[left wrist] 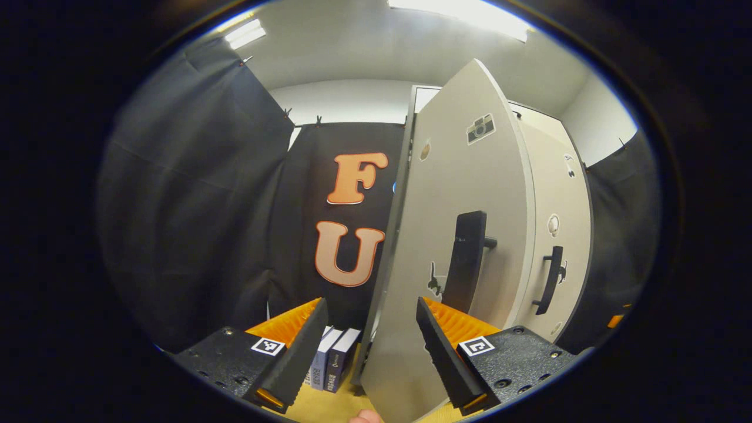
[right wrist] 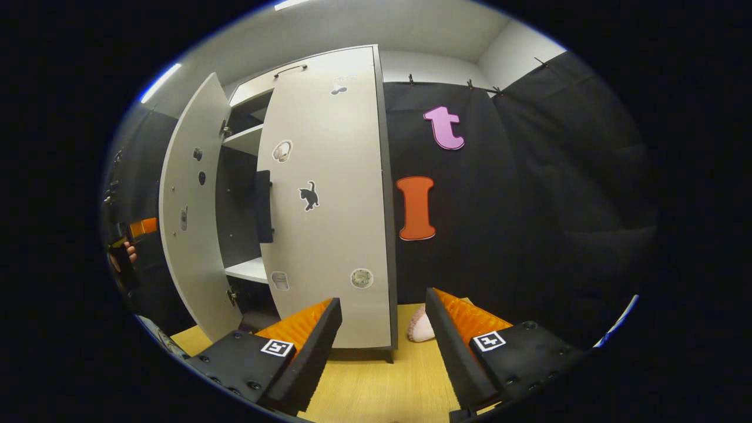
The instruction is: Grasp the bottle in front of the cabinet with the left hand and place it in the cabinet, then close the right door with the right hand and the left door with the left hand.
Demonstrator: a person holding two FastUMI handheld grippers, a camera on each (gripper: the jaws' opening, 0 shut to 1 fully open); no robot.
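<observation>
Before the cabinet (right wrist: 329, 205): right door (right wrist: 335, 194) shut, left door (left wrist: 458, 235) ajar; left gripper (left wrist: 370, 346) and right gripper (right wrist: 382, 341) fingers apart, empty; bottle's place could not be told; best pushed flat on the panel beside its handle (left wrist: 467, 258)

1 cabinet (right wrist: 329, 194), 2 doors, 2 handles, 2 books (left wrist: 332, 364), 1 pink object (right wrist: 420, 326).

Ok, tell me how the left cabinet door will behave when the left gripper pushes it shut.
The left door looks like a flat rigid panel, so it should swing as one piece rather than flex. It stands partly open, with the left gripper straddling its lower edge, jaws open. The smooth face may let pads slide; the handle gives surer purchase.
</observation>
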